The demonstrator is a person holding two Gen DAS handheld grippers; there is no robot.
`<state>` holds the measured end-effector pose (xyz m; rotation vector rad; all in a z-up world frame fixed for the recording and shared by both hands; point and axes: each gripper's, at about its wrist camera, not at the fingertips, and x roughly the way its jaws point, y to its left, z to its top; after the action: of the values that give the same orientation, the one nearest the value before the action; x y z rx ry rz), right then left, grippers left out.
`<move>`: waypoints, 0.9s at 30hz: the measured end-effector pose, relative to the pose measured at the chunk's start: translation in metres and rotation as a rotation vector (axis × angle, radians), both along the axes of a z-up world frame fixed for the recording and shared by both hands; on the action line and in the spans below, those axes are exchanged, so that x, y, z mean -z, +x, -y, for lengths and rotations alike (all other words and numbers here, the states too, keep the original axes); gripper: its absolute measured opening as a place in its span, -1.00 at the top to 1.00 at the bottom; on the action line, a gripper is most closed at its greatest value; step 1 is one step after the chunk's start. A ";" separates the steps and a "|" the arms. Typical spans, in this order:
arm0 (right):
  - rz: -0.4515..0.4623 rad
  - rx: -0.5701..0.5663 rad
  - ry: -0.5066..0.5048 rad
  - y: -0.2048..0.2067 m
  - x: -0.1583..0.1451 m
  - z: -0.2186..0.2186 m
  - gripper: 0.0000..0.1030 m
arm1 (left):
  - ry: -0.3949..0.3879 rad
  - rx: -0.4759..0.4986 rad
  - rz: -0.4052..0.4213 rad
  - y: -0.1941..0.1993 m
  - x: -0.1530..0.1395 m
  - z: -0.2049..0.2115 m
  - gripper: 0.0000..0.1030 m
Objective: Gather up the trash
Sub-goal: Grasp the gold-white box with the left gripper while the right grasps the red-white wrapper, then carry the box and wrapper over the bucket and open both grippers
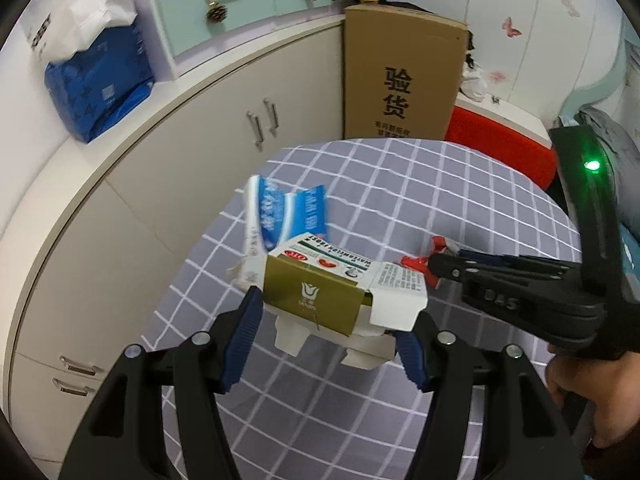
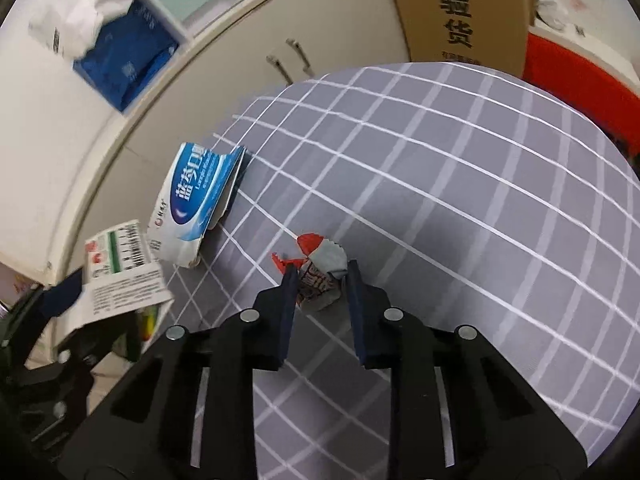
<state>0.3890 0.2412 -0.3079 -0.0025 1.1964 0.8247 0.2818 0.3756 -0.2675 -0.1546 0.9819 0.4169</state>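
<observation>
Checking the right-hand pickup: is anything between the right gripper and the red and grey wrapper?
Nothing visible. The crumpled red and grey wrapper already sits between the right gripper fingers on the checked cloth; the blue and white box lies off to the side.

cardboard box [image 1: 400,76] behind, checked cloth [image 2: 460,200] open

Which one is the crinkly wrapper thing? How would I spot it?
Look at the grey checked cloth covering the table. Near its left edge lies a big blue and white box; the crumpled wrapper sits just right of it, between the right gripper fingers. It is the small, scrunched red and silvery one.
</observation>
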 end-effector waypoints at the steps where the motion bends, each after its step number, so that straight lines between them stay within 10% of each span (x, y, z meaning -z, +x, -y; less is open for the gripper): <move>1: -0.010 0.015 0.015 0.000 -0.003 0.012 0.52 | -0.002 0.010 0.000 0.003 -0.001 0.007 -0.19; 27: -0.093 0.595 -0.006 0.031 -0.003 0.468 0.51 | -0.213 0.515 -0.046 0.133 0.011 0.401 -0.19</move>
<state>0.4195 -0.2264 -0.3051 0.3736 1.1975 0.2995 0.4147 -0.0251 -0.2781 -0.0791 1.0684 -0.1572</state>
